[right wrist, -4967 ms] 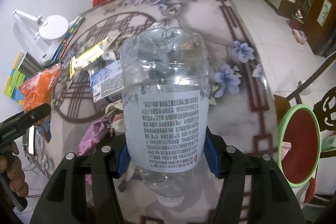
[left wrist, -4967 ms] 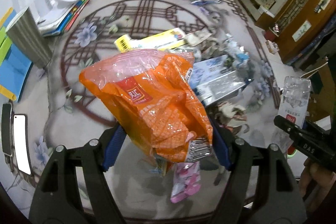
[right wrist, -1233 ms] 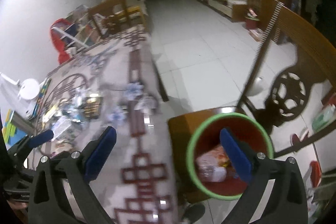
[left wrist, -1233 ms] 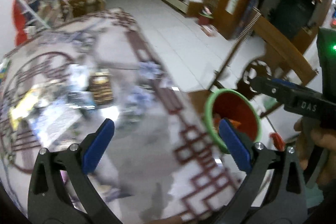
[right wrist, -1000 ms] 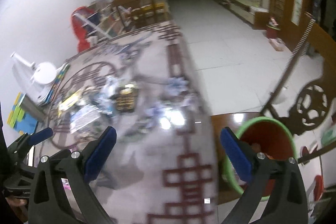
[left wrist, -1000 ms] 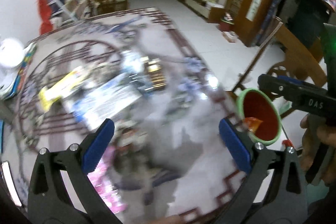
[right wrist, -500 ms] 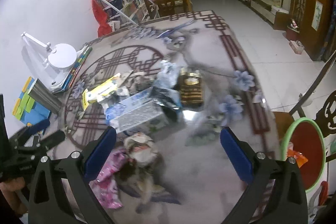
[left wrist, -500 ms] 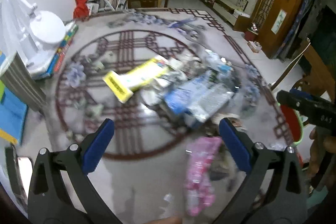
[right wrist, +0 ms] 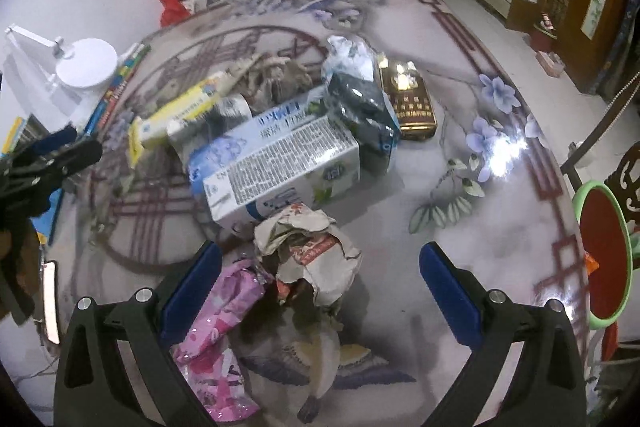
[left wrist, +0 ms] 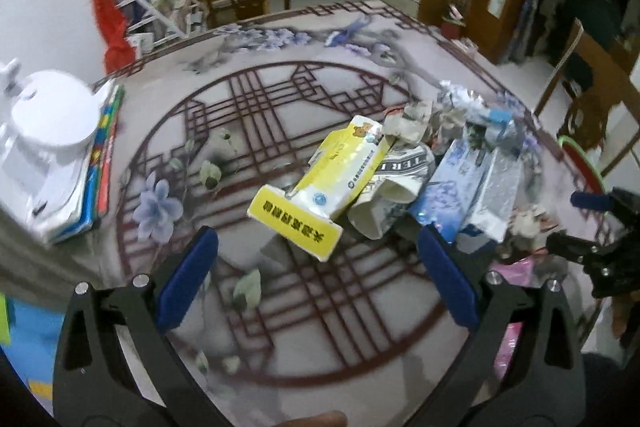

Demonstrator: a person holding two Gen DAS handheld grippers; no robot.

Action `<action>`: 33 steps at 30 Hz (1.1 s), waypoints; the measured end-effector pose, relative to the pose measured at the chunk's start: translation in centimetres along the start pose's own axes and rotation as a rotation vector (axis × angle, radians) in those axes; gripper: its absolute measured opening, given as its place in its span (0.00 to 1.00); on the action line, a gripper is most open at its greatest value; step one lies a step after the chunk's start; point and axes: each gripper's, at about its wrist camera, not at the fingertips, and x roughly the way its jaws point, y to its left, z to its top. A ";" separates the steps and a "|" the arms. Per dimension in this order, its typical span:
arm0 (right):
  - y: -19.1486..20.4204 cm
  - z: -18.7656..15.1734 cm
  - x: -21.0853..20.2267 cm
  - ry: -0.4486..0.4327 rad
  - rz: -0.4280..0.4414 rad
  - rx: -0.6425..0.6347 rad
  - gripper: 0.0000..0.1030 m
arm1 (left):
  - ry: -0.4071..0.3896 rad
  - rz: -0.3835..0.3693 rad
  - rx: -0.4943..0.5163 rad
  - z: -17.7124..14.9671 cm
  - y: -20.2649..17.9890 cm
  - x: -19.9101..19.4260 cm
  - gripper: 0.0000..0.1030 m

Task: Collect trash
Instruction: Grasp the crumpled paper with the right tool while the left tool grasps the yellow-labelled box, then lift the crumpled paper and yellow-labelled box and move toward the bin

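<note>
Hovering over the table (right wrist: 500, 211) with both grippers, fingers spread wide and nothing in them. Left gripper (left wrist: 318, 267) aimed at the yellow box (left wrist: 320, 183), which lies flat and half on top of the crushed cup (left wrist: 394, 187). Probably the next pick for that side, since the box sits right between the blue pads (left wrist: 188, 277) and pokes out of the pile, so easy to pinch.

Right gripper (right wrist: 320, 279) low over the paper wad (right wrist: 310, 253), with the pink wrapper (right wrist: 218, 323) just beside it on the left. Wad sits closest to the table edge, so a good first grab there.

More trash behind: the big blue carton (right wrist: 276, 167) lying on its side, a dark bag (right wrist: 362, 115) leaning on it, and a brown box (right wrist: 408, 103) flat beside that. All bunched in the middle of the table, touching each other.

Bin (right wrist: 604, 255) off the right edge, green rim, red inside, mouth facing up and open. Close to the right side, so a short trip for drops.

Lamp (left wrist: 48, 119) and books (left wrist: 102, 155) kept far left, well apart from the pile. Not trash, by the look of it.
</note>
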 end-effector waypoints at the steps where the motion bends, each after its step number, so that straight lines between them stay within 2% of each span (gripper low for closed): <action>1: 0.1 0.0 0.2 0.003 -0.007 0.000 0.93 | 0.007 -0.003 0.019 0.1 0.0 0.5 0.95; 5: -0.1 0.2 1.3 0.028 -0.045 0.014 0.91 | 0.039 -0.006 0.165 0.2 -0.5 3.1 0.95; 10: -0.2 0.2 2.4 0.055 -0.063 0.019 0.90 | 0.053 -0.004 0.273 0.3 -0.5 5.2 0.95; 16: 0.2 -0.1 3.9 0.094 -0.071 -0.010 0.74 | 0.033 0.007 0.362 0.6 -0.4 7.1 0.95; 18: 0.4 -0.2 4.3 0.102 -0.071 -0.017 0.73 | 0.031 -0.004 0.371 0.6 -0.3 7.7 0.86; 19: 0.6 -0.2 4.3 0.104 -0.073 -0.024 0.69 | 0.034 -0.009 0.378 0.5 -0.4 7.9 0.82; 20: 0.7 -0.2 4.3 0.106 -0.075 -0.031 0.62 | 0.035 -0.012 0.380 0.5 -0.4 8.1 0.75; 21: 0.9 -0.3 4.3 0.108 -0.074 -0.035 0.60 | 0.035 -0.014 0.381 0.5 -0.4 8.2 0.67; 22: 1.0 -0.3 4.3 0.109 -0.071 -0.037 0.56 | 0.037 -0.016 0.378 0.5 -0.4 8.3 0.66; 27: 1.1 -0.2 4.4 0.117 -0.062 -0.040 0.45 | 0.018 -0.006 0.315 0.4 0.2 7.9 0.65; 30: 1.2 -0.2 4.0 0.116 -0.045 -0.039 0.36 | 0.001 -0.003 0.242 0.4 1.1 6.9 0.64; 33: 1.1 0.0 3.4 0.105 -0.033 -0.033 0.35 | -0.008 0.000 0.182 0.2 1.9 5.9 0.64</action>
